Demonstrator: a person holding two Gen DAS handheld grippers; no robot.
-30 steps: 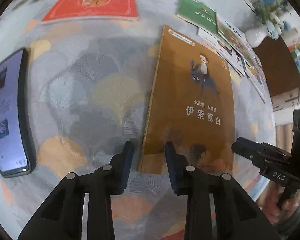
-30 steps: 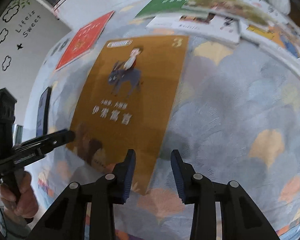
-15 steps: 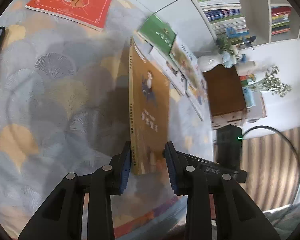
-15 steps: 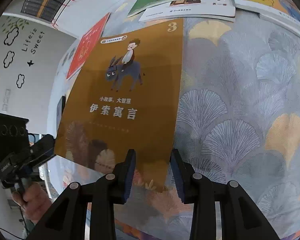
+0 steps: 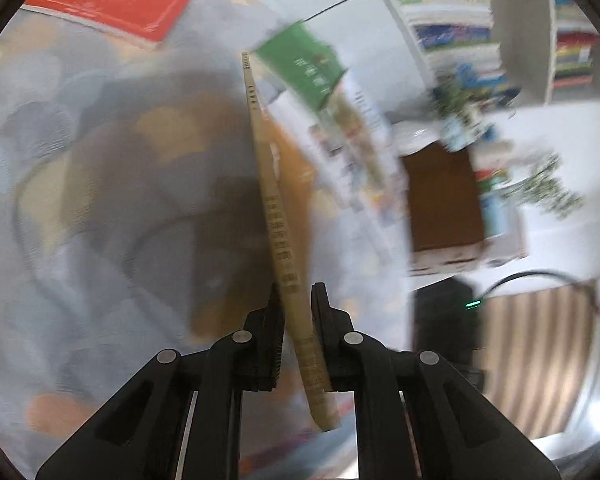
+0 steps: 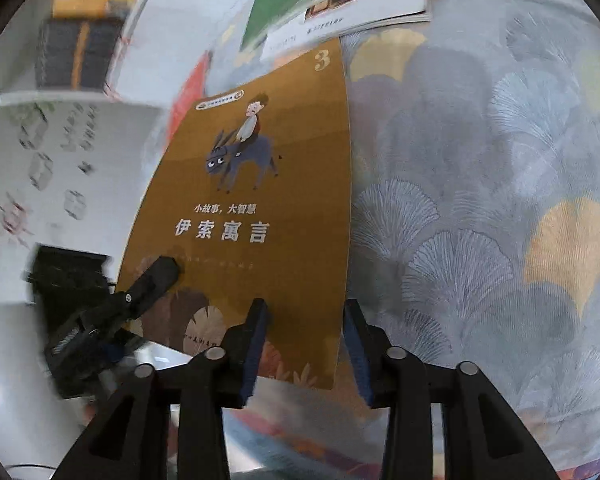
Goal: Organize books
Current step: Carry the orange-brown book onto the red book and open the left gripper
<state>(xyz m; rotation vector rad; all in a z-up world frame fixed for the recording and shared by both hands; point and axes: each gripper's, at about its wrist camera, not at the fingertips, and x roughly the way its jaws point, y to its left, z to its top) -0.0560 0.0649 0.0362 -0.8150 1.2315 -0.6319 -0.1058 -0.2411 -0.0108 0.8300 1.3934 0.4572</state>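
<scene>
Home room, likely a child's bedroom or reading corner.
Shown by bookshelves (image 5: 452, 20) packed with colourful books, cloud and sun wall decals (image 6: 40, 168), a fan-patterned bedspread (image 6: 480, 200) strewn with picture books (image 6: 360, 8), and a vase of flowers (image 5: 460, 128) on a small cabinet.

Left gripper (image 5: 296, 322), lower centre of left wrist view: matte black plastic, two angular arms, four round silver screw heads in a row, ribbed black pads on the fingers (image 5: 274, 344).

Right gripper (image 6: 305, 338), lower centre of right wrist view: same black frame, four silver screws, dark blue pads. Left gripper appears again at lower left of that frame, blurred, one small screw visible.
</scene>
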